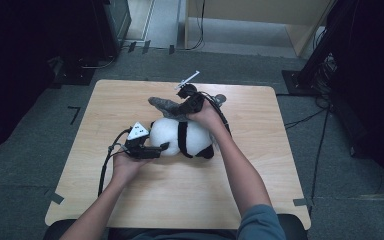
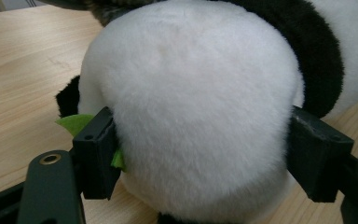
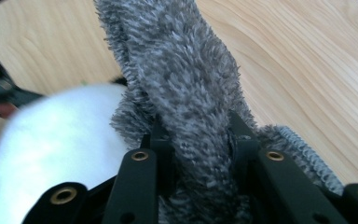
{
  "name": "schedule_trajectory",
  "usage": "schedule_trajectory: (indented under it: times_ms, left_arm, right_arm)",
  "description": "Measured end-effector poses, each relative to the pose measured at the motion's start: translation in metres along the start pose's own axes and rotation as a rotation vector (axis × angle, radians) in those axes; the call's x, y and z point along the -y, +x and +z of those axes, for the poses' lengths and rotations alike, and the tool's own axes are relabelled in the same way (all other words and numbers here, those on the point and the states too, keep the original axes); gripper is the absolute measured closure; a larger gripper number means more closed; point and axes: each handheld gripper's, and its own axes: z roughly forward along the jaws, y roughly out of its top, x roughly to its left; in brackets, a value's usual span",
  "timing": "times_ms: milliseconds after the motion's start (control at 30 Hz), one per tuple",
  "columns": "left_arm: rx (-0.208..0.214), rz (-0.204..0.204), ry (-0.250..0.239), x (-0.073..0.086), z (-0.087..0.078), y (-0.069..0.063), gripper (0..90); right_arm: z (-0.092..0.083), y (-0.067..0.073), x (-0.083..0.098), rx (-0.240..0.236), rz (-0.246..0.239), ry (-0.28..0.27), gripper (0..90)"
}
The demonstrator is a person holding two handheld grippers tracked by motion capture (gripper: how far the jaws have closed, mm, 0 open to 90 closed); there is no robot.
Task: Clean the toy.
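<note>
A black-and-white panda plush (image 1: 172,136) lies on its side in the middle of the wooden table (image 1: 180,200). My left gripper (image 1: 157,149) comes at it from the left, and its jaws press into both sides of the panda's round white part (image 2: 191,116). A green felt leaf (image 2: 74,123) pokes out by the left jaw. Behind the panda lies a grey fuzzy plush (image 1: 162,105). My right gripper (image 1: 182,107) reaches over from the right and is shut on a thick grey fuzzy limb (image 3: 182,79), which runs up between its jaws. The panda's white body (image 3: 60,135) sits just left of it.
The table has bare wood in front of and to both sides of the toys. Cables (image 1: 105,170) trail from each gripper along the forearms. Dark equipment and floor cables (image 1: 325,65) surround the table beyond its edges.
</note>
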Motion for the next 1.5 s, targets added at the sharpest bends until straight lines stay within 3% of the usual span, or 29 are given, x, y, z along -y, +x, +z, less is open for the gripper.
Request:
schedule_trajectory:
  times_ms: [67, 333, 500, 633, 800, 1033, 1100, 1267, 1333, 1500]
  left_arm:
    - [0.0, 0.001, -0.001, 0.0, 0.0, 0.0, 22.6]
    - [0.001, -0.003, -0.001, 0.001, 0.001, -0.001, 22.8]
    - [0.003, -0.006, 0.001, 0.001, 0.0, 0.0, 22.8]
    - [0.005, -0.013, -0.002, 0.001, 0.001, 0.0, 22.8]
    - [0.012, -0.019, 0.005, 0.001, 0.0, 0.002, 22.8]
    - [0.019, -0.024, -0.001, 0.002, 0.0, 0.003, 22.6]
    - [0.023, -0.029, -0.002, 0.002, 0.0, 0.004, 22.5]
    - [0.024, -0.036, -0.002, 0.002, 0.0, 0.004, 22.5]
    - [0.023, -0.037, -0.002, 0.002, 0.0, 0.004, 22.5]
    - [0.023, -0.039, -0.005, 0.002, 0.0, 0.003, 22.5]
  right_arm:
    - [-0.004, -0.006, 0.007, 0.031, -0.004, 0.003, 69.7]
    - [-0.019, -0.028, 0.026, 0.077, 0.076, -0.011, 70.6]
    - [-0.029, -0.037, 0.034, 0.101, 0.094, -0.015, 72.0]
    - [-0.035, -0.048, 0.048, 0.091, 0.149, -0.036, 72.3]
    - [-0.037, -0.055, 0.061, 0.106, 0.174, -0.044, 72.2]
    - [-0.039, -0.066, 0.078, 0.126, 0.23, -0.01, 73.2]
    - [-0.043, -0.067, 0.08, 0.147, 0.222, -0.003, 73.2]
    - [-0.058, -0.065, 0.077, 0.163, 0.22, -0.05, 73.4]
    - [-0.067, -0.063, 0.072, 0.157, 0.217, -0.105, 73.4]
    - [-0.077, -0.048, 0.051, 0.162, 0.172, -0.121, 73.3]
